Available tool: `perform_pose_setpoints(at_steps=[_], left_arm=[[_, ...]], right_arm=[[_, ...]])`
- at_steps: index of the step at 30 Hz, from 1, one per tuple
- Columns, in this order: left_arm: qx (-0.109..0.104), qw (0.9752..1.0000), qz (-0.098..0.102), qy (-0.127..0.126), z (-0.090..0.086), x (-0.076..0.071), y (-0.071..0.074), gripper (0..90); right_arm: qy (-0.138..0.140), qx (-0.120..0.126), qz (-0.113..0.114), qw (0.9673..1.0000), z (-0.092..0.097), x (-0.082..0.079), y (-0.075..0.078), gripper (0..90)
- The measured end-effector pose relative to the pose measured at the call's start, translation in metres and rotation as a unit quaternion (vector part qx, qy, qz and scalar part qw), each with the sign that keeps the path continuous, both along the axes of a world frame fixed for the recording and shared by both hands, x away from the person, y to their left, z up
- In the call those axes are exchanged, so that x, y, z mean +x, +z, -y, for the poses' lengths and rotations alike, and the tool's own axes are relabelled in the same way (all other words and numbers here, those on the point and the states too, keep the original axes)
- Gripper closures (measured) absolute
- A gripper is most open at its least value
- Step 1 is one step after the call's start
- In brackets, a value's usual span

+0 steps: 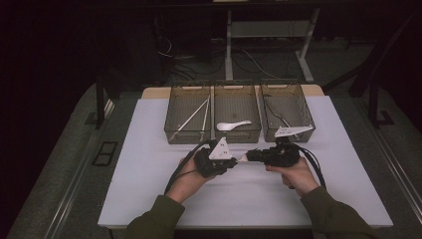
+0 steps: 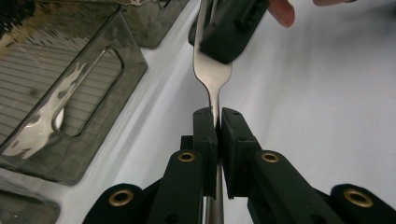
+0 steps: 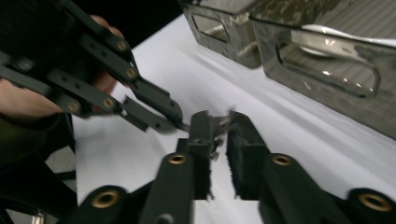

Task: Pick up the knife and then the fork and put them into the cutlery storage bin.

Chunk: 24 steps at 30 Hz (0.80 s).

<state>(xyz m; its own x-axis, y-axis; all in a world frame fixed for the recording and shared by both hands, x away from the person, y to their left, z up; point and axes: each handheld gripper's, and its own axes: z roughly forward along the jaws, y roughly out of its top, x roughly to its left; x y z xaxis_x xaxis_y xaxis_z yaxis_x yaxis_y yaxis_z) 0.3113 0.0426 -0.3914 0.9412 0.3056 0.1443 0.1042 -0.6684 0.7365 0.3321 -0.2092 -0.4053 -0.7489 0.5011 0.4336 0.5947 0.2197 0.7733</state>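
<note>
Three bins [image 1: 237, 118] stood side by side at the back of the worktop [image 1: 149, 164]; a spoon [image 1: 233, 125] lay in the middle one. Before them, a fork [image 2: 212, 79] spanned between both claws.

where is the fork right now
The fork is held in the air between the two grippers, above the white mat, just in front of the middle bin.

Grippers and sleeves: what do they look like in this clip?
Both the left gripper and right gripper are black, with brass-coloured pivot rivets on the linkages, a pale three-cornered plate on top and black cables trailing back. The person wears olive-green sleeves.
</note>
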Motion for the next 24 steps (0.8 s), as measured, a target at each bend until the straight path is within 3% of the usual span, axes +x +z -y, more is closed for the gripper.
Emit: perform_pose_setpoints(at_steps=[9, 11, 16, 24], left_arm=[[-0.036, 0.999, -0.025, 0.002, -0.002, 0.004, -0.001, 82.8], [-0.038, 0.9989, -0.027, 0.005, -0.003, 0.004, -0.002, 77.9], [-0.067, 0.9966, -0.045, 0.016, -0.013, 0.002, 0.001, 66.4], [-0.095, 0.993, -0.065, 0.027, -0.043, -0.01, 0.002, 54.9]], right_arm=[[-0.005, 0.001, 0.019, 0.9998, 0.002, -0.003, 0.003, 86.6], [-0.006, -0.002, 0.024, 0.9997, 0.003, -0.003, 0.005, 86.6], [-0.027, -0.004, 0.035, 0.999, 0.013, -0.004, 0.009, 86.6], [-0.062, -0.011, 0.053, 0.9966, 0.037, -0.001, 0.018, 86.6]])
